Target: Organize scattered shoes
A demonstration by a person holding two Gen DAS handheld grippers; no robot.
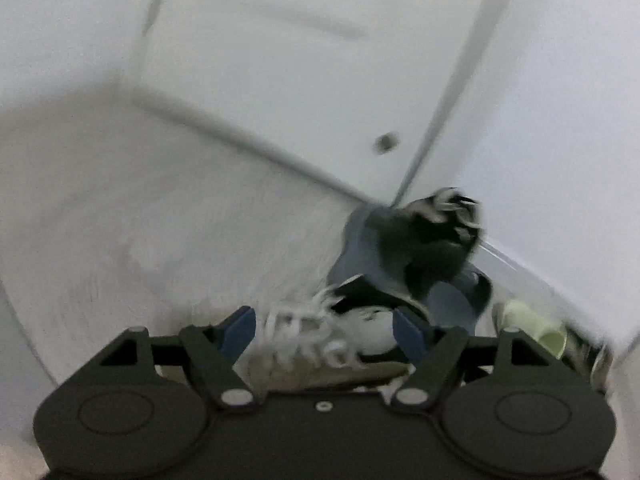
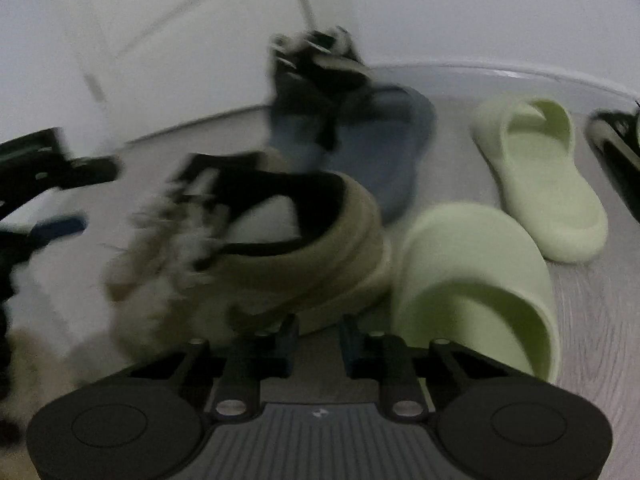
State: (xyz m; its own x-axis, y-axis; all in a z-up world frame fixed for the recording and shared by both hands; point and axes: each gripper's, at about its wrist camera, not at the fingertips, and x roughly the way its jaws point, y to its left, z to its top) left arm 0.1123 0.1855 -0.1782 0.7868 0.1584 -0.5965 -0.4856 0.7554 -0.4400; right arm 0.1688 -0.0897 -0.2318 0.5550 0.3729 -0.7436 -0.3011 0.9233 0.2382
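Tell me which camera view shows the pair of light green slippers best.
The right wrist view. Both light green slippers show there almost whole: the near one beside the tan sneaker and the far one lying apart. The left wrist view catches only a blurred light green slipper at its right edge.

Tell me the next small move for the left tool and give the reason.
Probably close the left tool on the tan sneaker. Its fingers stand open on either side of the laced upper, so the shoe already sits between them but does not look gripped. The right tool sits behind the sneaker's heel, narrowly open, holding nothing. Motion blur leaves contact uncertain.
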